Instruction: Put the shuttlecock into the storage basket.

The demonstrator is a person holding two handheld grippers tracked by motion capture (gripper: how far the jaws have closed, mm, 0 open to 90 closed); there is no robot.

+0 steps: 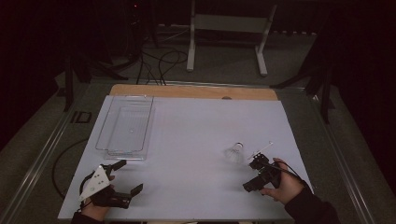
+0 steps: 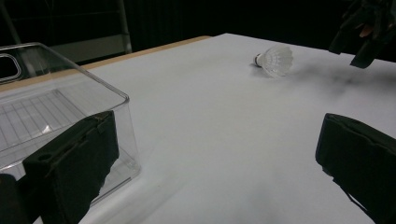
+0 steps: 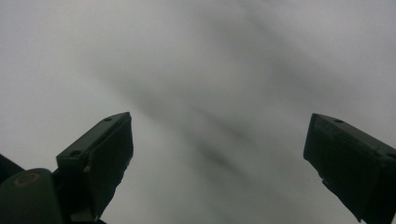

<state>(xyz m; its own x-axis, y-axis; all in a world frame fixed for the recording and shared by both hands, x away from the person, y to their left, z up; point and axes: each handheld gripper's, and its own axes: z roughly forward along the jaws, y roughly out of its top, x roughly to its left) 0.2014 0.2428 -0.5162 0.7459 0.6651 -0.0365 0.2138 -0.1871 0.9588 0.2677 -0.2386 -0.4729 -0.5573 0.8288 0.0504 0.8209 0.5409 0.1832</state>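
A white shuttlecock lies on its side on the white board, right of the middle. In the left gripper view the shuttlecock is far ahead with its cork end to the left. My left gripper is at the board's front left corner, open with nothing between its jaws, which stand wide in its own view. My right gripper is open just to the front right of the shuttlecock, apart from it. In its own view its jaws frame only blurred white board.
A clear plastic tray lies empty at the left of the board, with its near corner close to my left jaw. A wooden strip runs along the far edge. Beyond it are a white stand and floor cables.
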